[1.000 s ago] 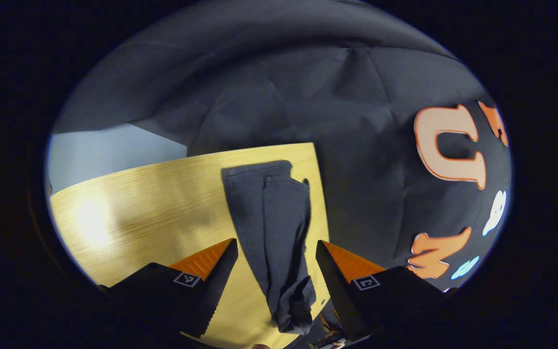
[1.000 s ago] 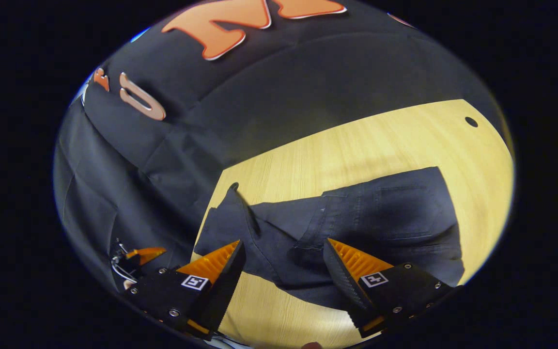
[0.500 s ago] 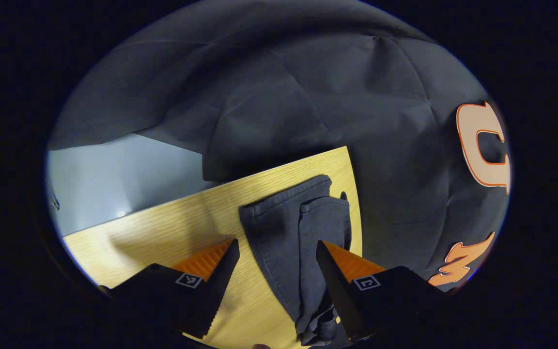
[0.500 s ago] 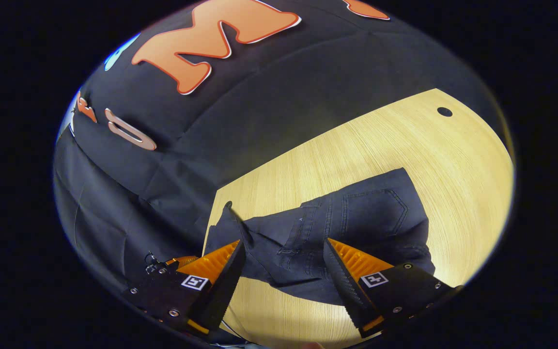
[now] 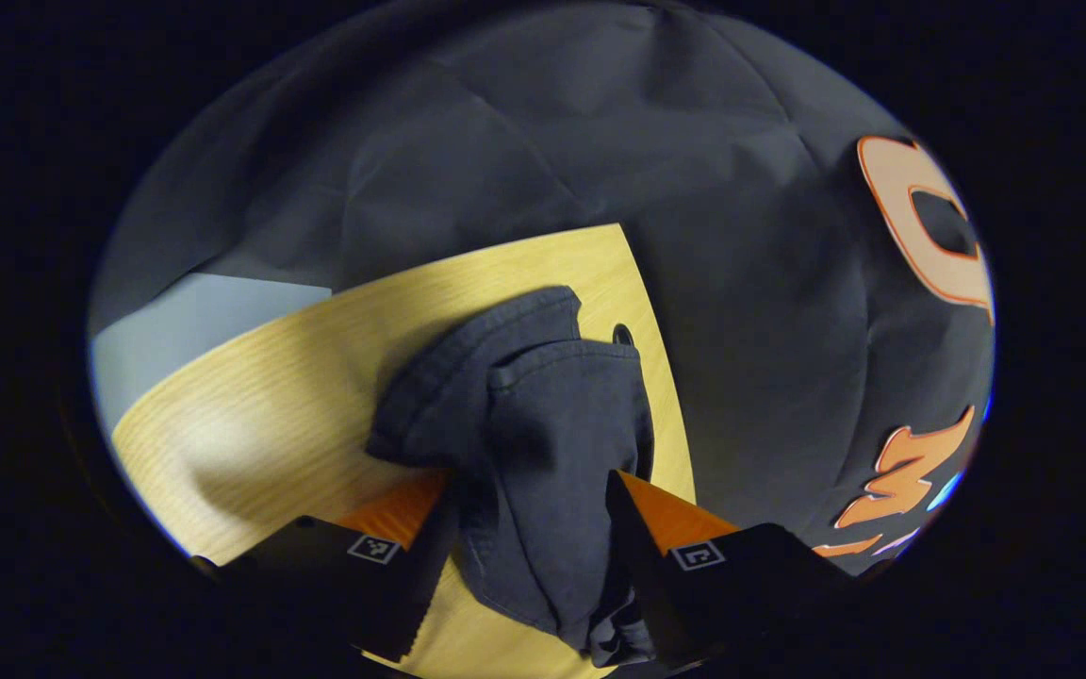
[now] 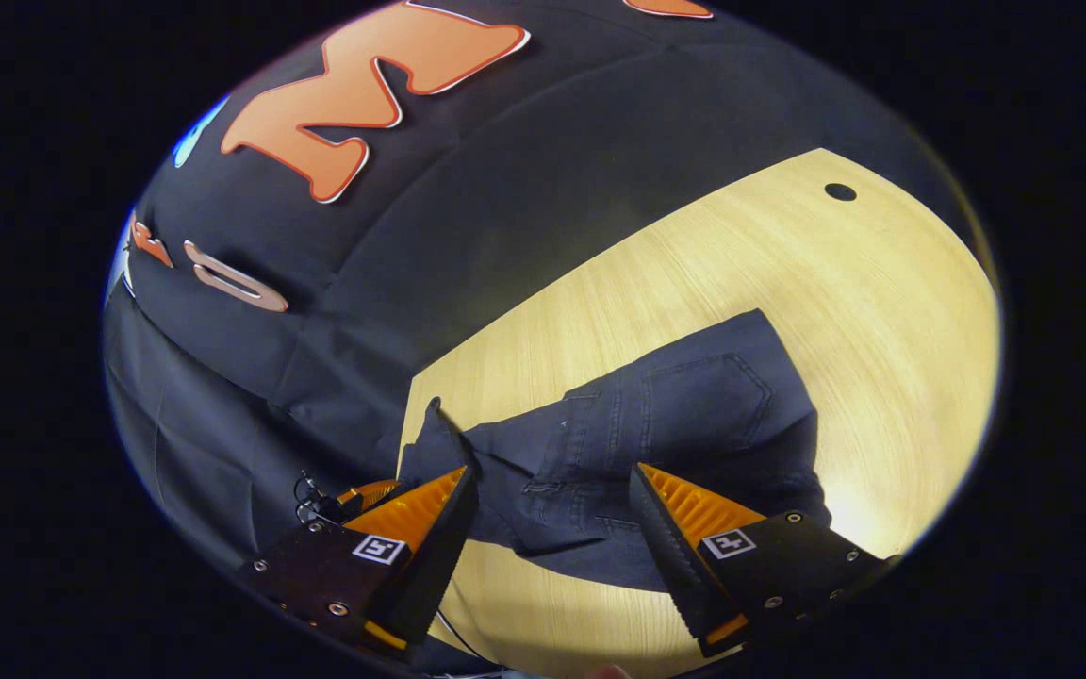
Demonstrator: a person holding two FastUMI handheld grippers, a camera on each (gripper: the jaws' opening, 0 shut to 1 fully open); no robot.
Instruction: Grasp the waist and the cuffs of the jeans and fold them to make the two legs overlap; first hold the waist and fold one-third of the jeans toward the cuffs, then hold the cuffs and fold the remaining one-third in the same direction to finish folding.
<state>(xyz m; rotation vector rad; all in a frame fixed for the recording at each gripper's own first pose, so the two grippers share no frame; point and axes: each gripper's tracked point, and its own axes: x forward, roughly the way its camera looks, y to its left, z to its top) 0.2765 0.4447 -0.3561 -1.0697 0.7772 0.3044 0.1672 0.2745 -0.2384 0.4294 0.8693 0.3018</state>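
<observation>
Jeans (image 5: pixel 524 424) lay on the desk (image 5: pixel 251 415) running toward 12 o'clock from the left claw (image 5: pixel 529 528) — open, straddling the cuff end; right claw (image 6: pixel 552 528), open, hovered over the waist.

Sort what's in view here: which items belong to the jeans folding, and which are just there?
Part of the job:
- jeans
- left gripper, fingers open around the leg end
- right gripper, open at the waist end

Just there:
- wooden table
- small hole in the table
</observation>
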